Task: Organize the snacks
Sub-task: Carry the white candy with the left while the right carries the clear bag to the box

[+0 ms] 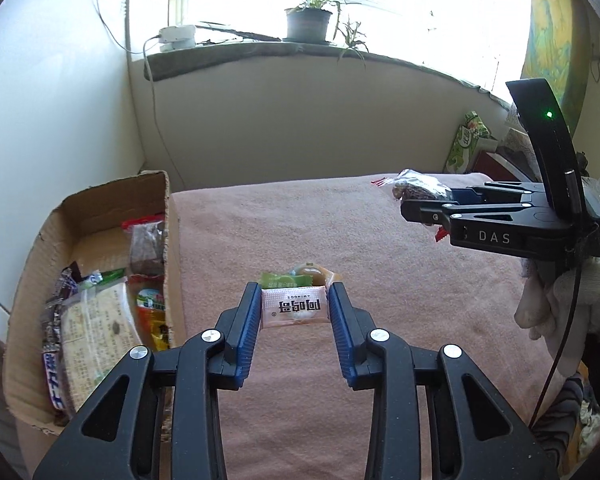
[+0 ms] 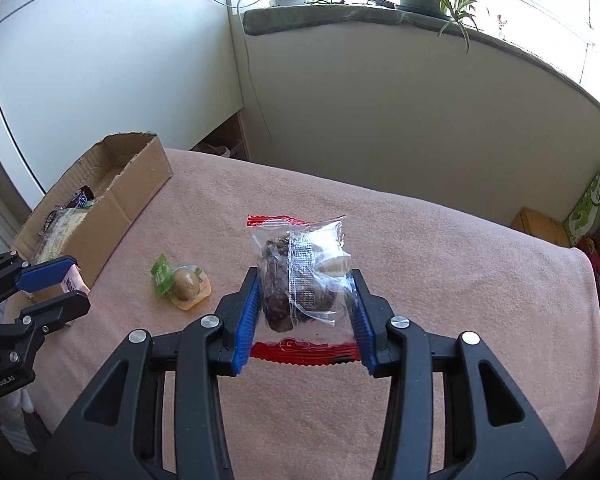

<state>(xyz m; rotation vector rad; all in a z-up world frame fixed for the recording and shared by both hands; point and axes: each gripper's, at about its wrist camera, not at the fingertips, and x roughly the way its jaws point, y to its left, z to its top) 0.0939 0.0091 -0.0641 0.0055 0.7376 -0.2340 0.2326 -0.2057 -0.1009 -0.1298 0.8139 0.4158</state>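
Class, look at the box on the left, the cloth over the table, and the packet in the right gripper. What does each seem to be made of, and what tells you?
Box: brown corrugated cardboard, matt; its torn top edge looks ragged.
Cloth: pink towel-like fabric, probably; fuzzy, dull and napped.
Packet: thin clear plastic film with red crimped ends; it is glossy, creased and see-through, showing dark food inside.

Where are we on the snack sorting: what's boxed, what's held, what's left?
Done: several packets already lie in the cardboard box. In hand: the left gripper is shut on a small pink sachet, and the right gripper on a clear packet of dark snack; neither is over the box. Left: the egg packet with green label on the pink cloth.
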